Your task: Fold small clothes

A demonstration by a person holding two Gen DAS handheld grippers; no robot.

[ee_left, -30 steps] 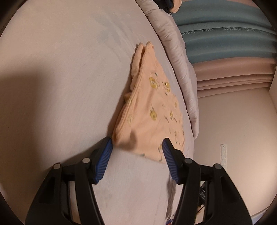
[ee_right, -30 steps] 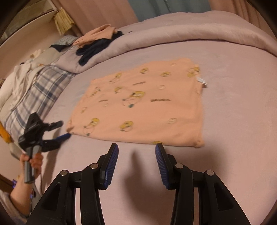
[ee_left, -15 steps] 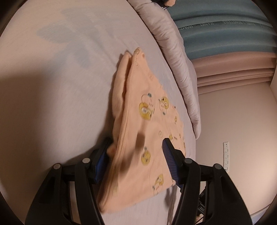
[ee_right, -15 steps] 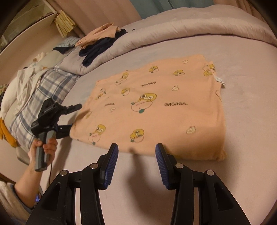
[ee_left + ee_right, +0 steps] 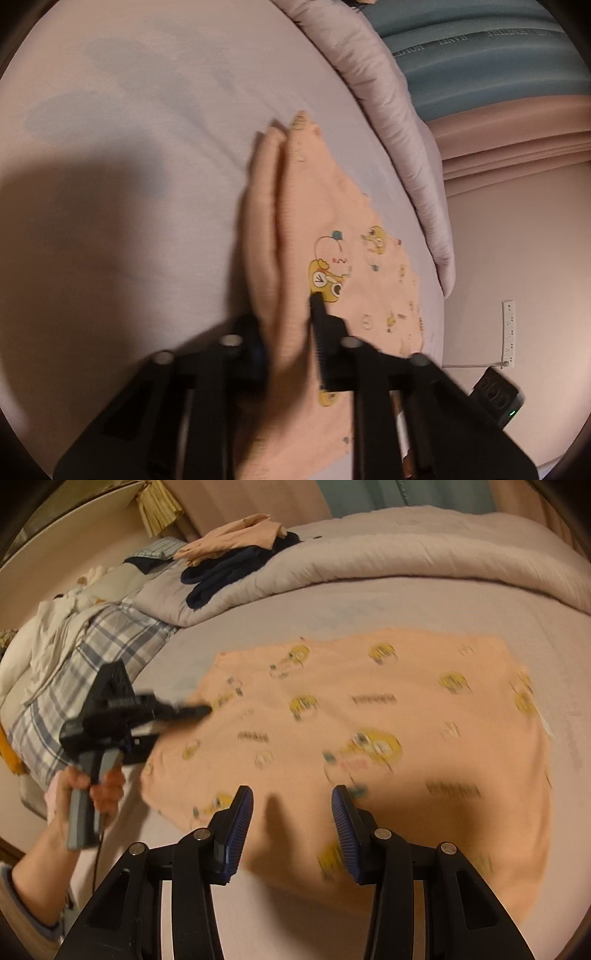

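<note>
so the peach garment (image 5: 369, 738), printed with little yellow cartoon figures, is lying spread on the lilac bed sheet (image 5: 443, 605), already doubled over by the look of the stacked layers along its near edge in the left wrist view. the left gripper (image 5: 291, 332) is sitting at the garment's left side, its jaws having just been closing, and they are now pinching a thick bundle of the cloth's layered edge between them. the right gripper (image 5: 291, 823) is hovering over the garment's near hem with its jaws standing moderately apart; cloth is showing between them but nothing is being pressed, so it is holding nothing. a hand (image 5: 92, 786) is gripping the left tool's handle at the bed's side. judging from this, one fold is probably done and the next is only being started: the right side is not yet gripped, and the cloth is waiting to be lifted over. a pile of other clothes (image 5: 236, 554) is resting on the rolled duvet (image 5: 406, 561) behind, seemingly waiting its turn.
</note>
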